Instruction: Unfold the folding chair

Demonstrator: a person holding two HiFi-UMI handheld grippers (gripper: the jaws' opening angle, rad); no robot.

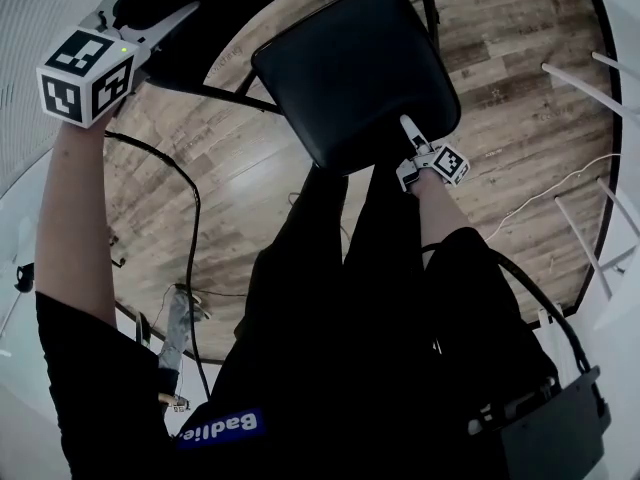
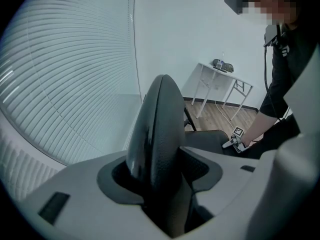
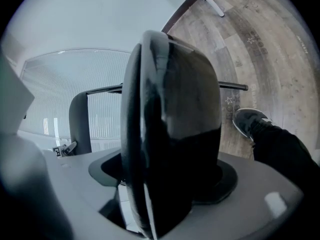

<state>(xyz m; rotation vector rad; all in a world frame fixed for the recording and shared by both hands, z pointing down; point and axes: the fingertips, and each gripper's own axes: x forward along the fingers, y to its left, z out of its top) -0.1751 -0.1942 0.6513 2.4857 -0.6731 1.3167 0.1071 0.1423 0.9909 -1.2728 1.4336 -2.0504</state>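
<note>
at the far middle of the head view the folding chair [image 1: 330,58] stands on the wooden floor [image 1: 250,168], its black seat [image 1: 372,90] facing up. the left gripper [image 1: 165,18] is at the far left on the black backrest [image 1: 215,6], and the right gripper [image 1: 408,128] is at the seat's near right edge. in the left gripper view the jaws are closed on the backrest's padded rim, with a white table [image 2: 220,71] far off by the wall. in the right gripper view the seat's edge stands between the jaws, which are apart, a slit of light showing at its left side. a shoe [image 3: 247,121] rests on the floor to the right.
</note>
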